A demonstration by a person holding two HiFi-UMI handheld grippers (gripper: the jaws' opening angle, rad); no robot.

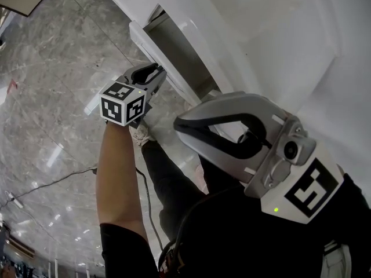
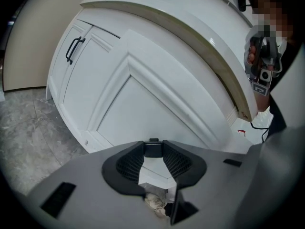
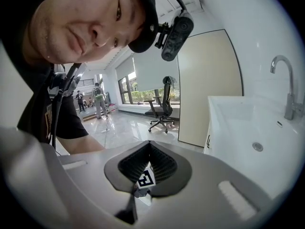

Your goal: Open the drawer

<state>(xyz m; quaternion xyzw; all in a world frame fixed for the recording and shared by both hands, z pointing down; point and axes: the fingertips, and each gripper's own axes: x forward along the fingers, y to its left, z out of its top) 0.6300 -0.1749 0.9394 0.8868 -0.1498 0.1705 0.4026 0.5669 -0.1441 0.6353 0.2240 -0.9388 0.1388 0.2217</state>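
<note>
White drawer [image 1: 141,42] ajar (head view only) | left tool [image 2: 152,147] on black handle [image 2: 152,150]

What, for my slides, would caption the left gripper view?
Left gripper clamps the black handle of a white drawer beneath the countertop.

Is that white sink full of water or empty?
Empty: the sink shows its bare white bottom and drain, and nothing runs from the faucet.
</note>
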